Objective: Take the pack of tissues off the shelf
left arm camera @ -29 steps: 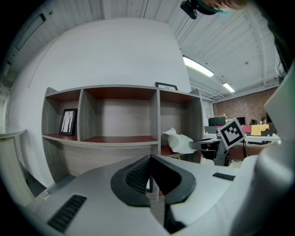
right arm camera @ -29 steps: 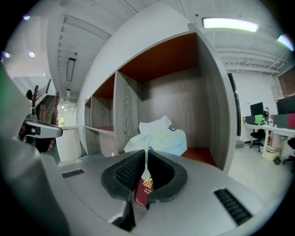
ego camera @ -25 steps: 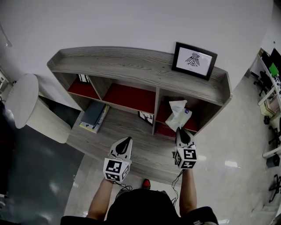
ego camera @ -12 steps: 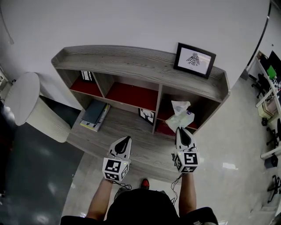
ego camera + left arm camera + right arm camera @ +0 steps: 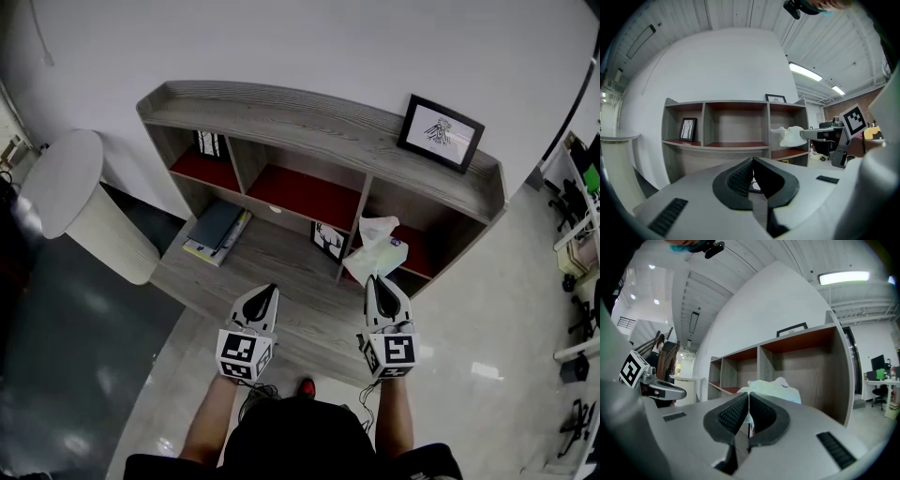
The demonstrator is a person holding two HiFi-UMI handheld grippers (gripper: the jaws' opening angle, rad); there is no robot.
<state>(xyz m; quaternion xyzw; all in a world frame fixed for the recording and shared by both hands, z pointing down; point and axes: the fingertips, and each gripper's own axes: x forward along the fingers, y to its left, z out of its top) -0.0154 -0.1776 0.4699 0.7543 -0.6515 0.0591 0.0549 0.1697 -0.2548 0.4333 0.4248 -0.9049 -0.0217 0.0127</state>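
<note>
Tissue pack (image 5: 377,251) (print unreadable) clamped by right gripper (image 5: 376,279).

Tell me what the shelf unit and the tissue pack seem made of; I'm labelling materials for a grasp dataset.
Shelf unit: grey wood-grain board, matte, probably laminate rather than solid wood; streaky grain shows on top, compartment floors are red. Pack of tissues: soft pale-green plastic film, judging by its crumpled shape, with white paper tissue sticking out.
</note>
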